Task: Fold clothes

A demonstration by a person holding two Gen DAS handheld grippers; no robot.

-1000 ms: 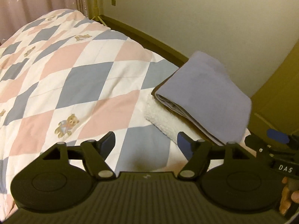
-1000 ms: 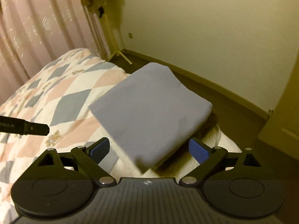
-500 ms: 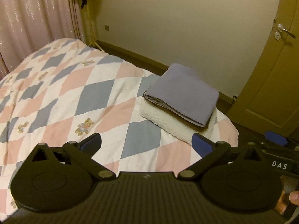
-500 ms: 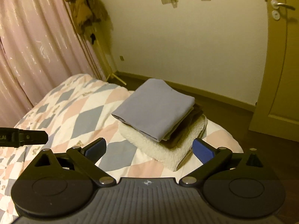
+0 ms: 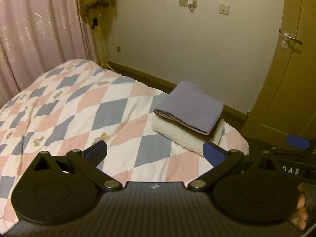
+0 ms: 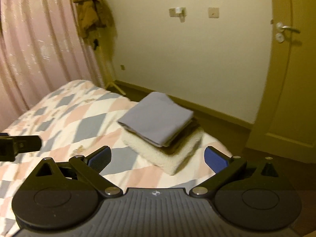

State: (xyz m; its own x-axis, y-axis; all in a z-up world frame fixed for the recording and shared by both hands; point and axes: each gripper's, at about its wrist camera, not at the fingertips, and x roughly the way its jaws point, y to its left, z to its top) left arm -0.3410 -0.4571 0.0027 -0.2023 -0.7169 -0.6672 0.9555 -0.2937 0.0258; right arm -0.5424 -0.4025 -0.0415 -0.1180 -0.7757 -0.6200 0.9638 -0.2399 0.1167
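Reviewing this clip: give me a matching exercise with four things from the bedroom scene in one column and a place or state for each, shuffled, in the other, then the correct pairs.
Things:
1. lilac folded garment
2. white fleece garment
3. brown jacket
4. left tongs

Places or states:
A. hanging on a stand by the curtain
B. open, holding nothing
C. top of the stack
D. bottom of the stack, on the quilt

Pairs: 1-C, 2-D, 3-A, 4-B
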